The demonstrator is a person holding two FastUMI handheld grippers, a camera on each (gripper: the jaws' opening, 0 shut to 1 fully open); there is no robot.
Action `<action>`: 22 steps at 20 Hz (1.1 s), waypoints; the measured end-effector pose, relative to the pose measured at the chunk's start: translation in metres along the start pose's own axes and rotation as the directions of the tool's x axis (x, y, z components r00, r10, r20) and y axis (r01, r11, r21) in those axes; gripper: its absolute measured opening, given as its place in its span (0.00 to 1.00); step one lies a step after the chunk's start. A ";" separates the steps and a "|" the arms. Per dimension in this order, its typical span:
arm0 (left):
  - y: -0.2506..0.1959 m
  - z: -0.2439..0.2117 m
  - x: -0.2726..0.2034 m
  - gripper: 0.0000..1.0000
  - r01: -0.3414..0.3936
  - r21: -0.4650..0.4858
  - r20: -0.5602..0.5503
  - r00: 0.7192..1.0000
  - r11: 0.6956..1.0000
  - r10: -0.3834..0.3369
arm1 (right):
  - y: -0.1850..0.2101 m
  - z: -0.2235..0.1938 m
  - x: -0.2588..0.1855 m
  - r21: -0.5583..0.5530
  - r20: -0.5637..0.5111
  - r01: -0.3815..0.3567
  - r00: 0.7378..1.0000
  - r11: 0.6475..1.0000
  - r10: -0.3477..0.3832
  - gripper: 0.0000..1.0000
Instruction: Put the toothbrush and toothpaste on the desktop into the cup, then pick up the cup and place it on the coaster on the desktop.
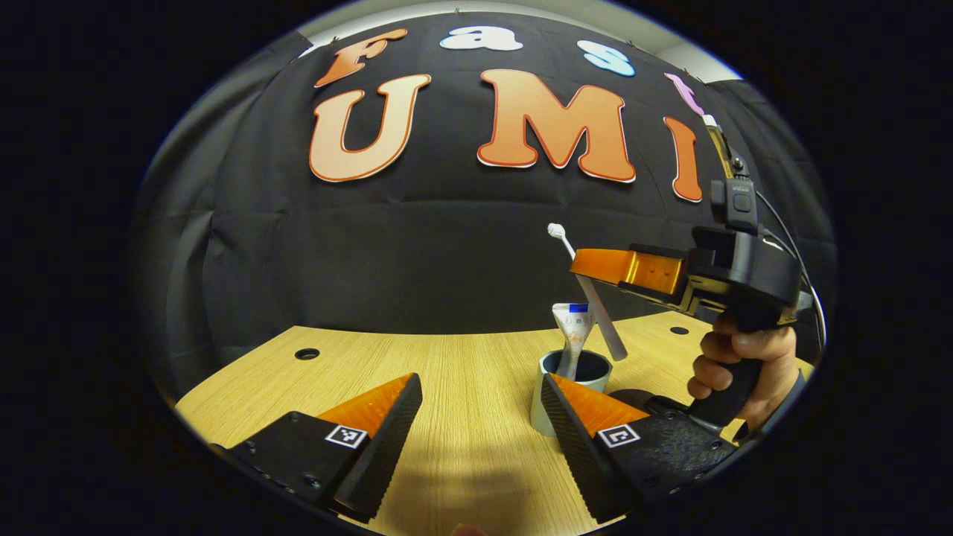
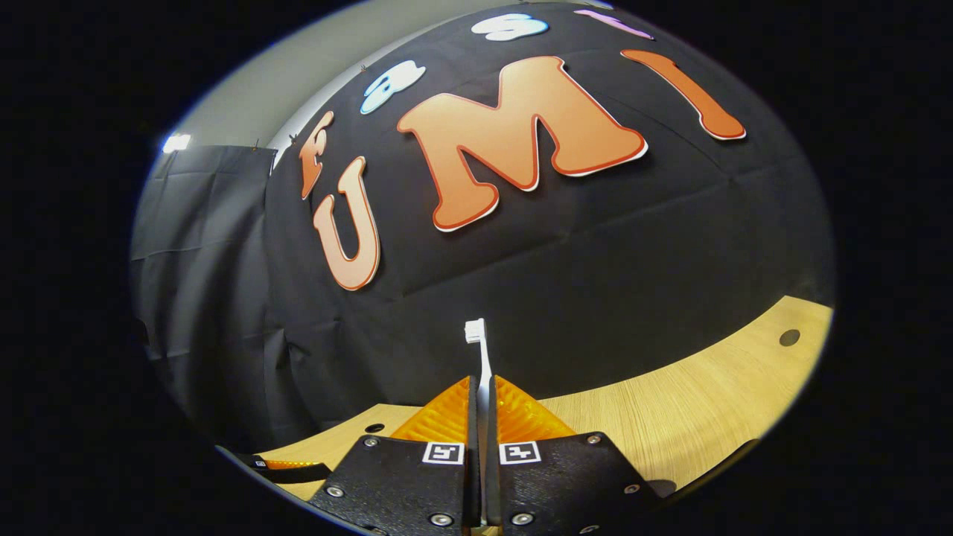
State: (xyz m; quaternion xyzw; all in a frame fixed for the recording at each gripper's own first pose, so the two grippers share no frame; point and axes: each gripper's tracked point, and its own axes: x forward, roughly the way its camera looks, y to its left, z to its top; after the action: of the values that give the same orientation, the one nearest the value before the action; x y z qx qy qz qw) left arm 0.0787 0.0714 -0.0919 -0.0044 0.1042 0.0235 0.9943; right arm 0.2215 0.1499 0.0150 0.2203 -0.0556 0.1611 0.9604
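My right gripper pinches the toothbrush above the cup (toothpaste inside); left gripper is spread.

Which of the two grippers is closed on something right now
The right gripper: both fingers press on the toothbrush, held above the cup. The left gripper is open, holding nothing.

Left gripper jaws spread, right gripper jaws clamped, hand gripping handle
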 end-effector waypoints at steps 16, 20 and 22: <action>-0.002 -0.006 -0.003 0.96 0.000 -0.006 -0.021 1.000 1.000 0.000 | -0.009 -0.008 0.005 0.056 0.058 -0.026 0.998 0.998 0.022 0.16; 0.000 -0.003 -0.004 0.96 -0.004 -0.006 -0.013 1.000 1.000 0.004 | -0.011 -0.014 0.003 0.112 0.039 -0.035 0.999 0.993 0.031 0.16; -0.001 -0.004 -0.003 0.96 -0.003 -0.006 -0.019 1.000 1.000 0.003 | -0.011 -0.015 0.001 0.118 0.037 -0.040 0.999 0.992 0.036 0.16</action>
State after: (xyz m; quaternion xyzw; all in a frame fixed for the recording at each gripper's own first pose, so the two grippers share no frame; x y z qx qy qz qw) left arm 0.0745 0.0702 -0.0953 -0.0077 0.1135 0.0253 0.9932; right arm 0.2264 0.1477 -0.0024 0.2786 -0.0667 0.1785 0.9413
